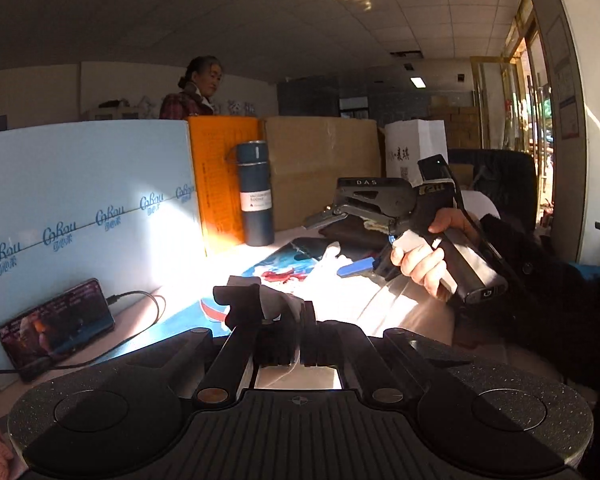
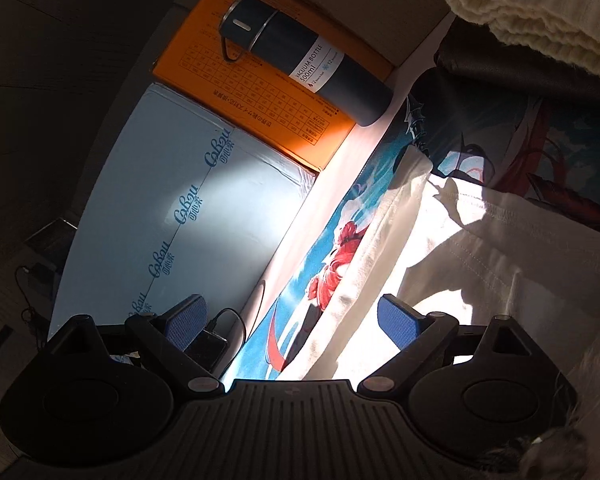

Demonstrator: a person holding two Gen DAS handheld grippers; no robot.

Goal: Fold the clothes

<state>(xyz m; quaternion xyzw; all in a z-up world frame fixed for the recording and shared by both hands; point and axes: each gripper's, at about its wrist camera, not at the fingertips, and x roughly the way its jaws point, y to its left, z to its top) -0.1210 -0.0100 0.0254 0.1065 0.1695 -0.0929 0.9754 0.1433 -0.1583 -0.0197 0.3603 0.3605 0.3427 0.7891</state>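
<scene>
A white garment [image 2: 452, 240] lies in bright sunlight on a printed blue desk mat [image 2: 324, 248], spread loosely with an edge turned over and creases across it. In the left wrist view, the left gripper [image 1: 282, 320] is low over the table with its dark fingers drawn close together and a fold of pale cloth pinched between them, so it appears to have hold of the garment's edge. The right gripper [image 2: 296, 322], held in a bare hand [image 1: 424, 260], hovers above the cloth with its blue-padded fingers [image 2: 400, 322] spread wide and nothing between them. A dark blue vacuum bottle [image 2: 312, 68] stands at the back of the table against an orange box [image 2: 220, 80] and a pale blue carton [image 2: 172, 200]; a cream knitted item [image 2: 540, 12] and darker clothing lie beyond the white garment. The fold seems to be at an early stage: one edge is gripped, the other not yet. The next move probably calls for the right gripper to come down, close on a matching edge, and lift evenly with the left.
</scene>
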